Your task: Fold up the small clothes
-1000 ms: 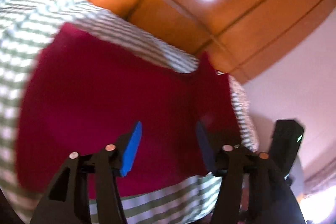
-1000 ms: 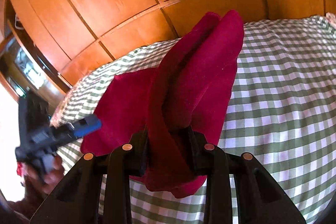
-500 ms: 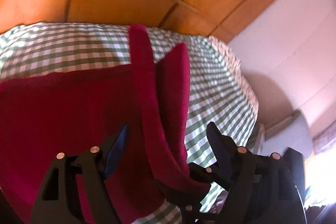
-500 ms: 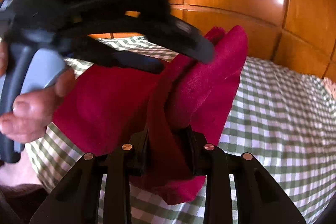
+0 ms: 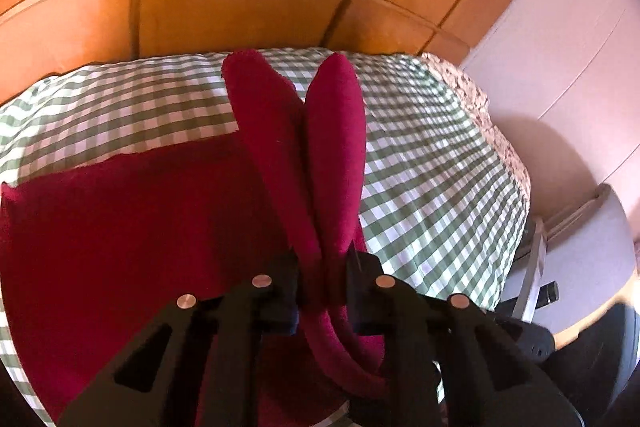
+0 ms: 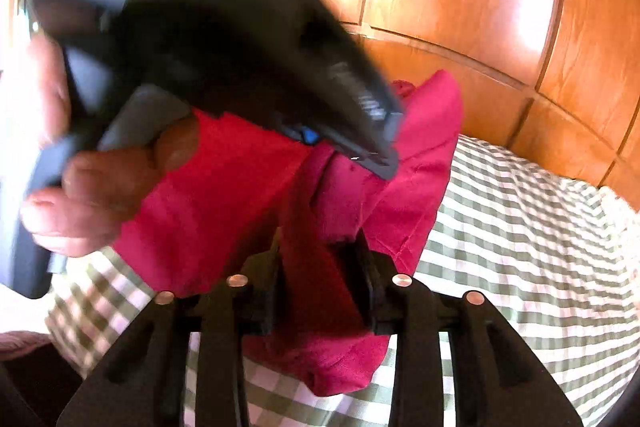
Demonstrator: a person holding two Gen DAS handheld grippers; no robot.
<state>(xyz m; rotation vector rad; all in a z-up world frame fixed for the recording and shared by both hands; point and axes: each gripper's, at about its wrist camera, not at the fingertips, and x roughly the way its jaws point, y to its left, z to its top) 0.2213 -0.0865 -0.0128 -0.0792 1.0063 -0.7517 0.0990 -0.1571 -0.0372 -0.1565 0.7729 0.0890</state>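
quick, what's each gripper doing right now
left gripper: jaws have just been closing, now shut on the red cloth.
right gripper: jaws have just been opening, cloth between them; grip cannot be told.

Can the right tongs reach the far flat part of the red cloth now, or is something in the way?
Probably not directly: the left tongs and the hand holding them sit across the path, and the right tongs have a bunched fold of the red cloth between them.

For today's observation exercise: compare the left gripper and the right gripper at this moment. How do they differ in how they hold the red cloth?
1. The left gripper has just been closing and now pinches the red cloth tightly; the right gripper has just been opening, its jaws wider, with cloth between them.
2. The left gripper shows a tight pleat standing up; the right gripper shows a looser bunch.

Both work over the checked sheet.
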